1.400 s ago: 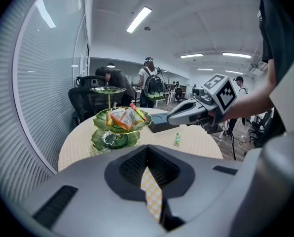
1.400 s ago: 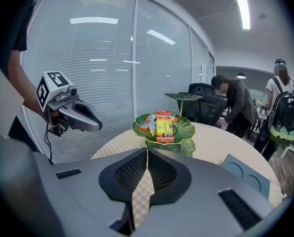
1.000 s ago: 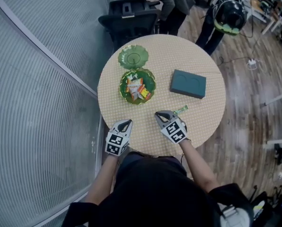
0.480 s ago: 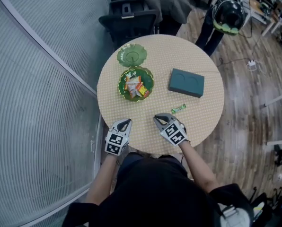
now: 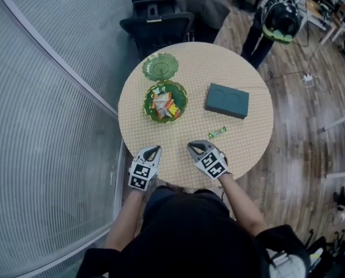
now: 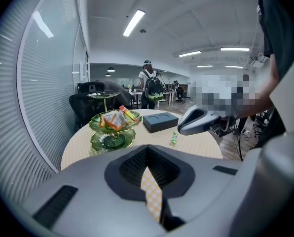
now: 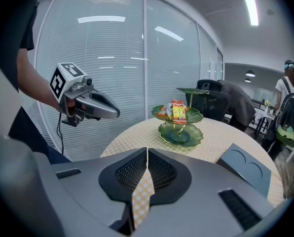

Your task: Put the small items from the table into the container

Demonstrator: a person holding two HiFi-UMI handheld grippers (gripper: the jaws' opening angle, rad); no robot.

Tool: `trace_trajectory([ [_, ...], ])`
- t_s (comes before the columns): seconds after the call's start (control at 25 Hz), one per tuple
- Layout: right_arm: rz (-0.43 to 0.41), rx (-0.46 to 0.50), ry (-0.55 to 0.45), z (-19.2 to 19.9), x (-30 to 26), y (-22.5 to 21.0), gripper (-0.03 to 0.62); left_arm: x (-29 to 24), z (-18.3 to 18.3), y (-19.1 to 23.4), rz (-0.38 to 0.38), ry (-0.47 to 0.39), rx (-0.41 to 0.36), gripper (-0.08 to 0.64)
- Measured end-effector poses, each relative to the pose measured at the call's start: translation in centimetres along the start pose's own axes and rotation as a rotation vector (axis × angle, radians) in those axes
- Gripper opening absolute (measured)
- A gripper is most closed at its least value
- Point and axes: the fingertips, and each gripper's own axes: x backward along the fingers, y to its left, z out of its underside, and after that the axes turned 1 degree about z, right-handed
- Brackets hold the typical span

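Observation:
A green tiered dish [image 5: 165,102] with several snack packets in its middle bowl stands at the table's left; it also shows in the left gripper view [image 6: 113,125] and the right gripper view [image 7: 179,117]. One small green wrapped candy [image 5: 217,132] lies loose on the checked round table [image 5: 201,62], just beyond and right of my right gripper [image 5: 194,145]. That gripper [image 7: 146,169] is shut and empty. My left gripper [image 5: 154,149] hovers near the table's front edge, also shut with nothing in it [image 6: 147,167]. The candy [image 6: 173,138] lies under the right gripper's nose [image 6: 201,120].
A dark teal flat box [image 5: 227,101] with two round dents lies right of the dish. Behind the table are a black office chair [image 5: 158,19] and a person bent over it. A glass wall with blinds runs along the left.
My right gripper has drawn back a little toward the table's near edge, away from the candy. The left gripper has kept still. The person behind the chair has shifted.

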Motion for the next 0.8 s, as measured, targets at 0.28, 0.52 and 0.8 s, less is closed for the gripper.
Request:
trace_trajectory([
  [0.28, 0.014, -0.014, 0.008, 0.7, 0.6, -0.1, 0.029, -0.2, 0.7, -0.2, 0.008, 0.019, 0.008, 0.002],
  [0.52, 0.053, -0.046, 0.024, 1.1, 0.8, -0.4, 0.029, -1.0, 1.1, -0.4, 0.055, 0.025, 0.007, 0.002],
  [0.8, 0.103, -0.087, 0.053, 0.8, 0.4, 0.0, 0.029, -1.9, 0.7, 0.3, 0.130, 0.020, 0.001, 0.002],
])
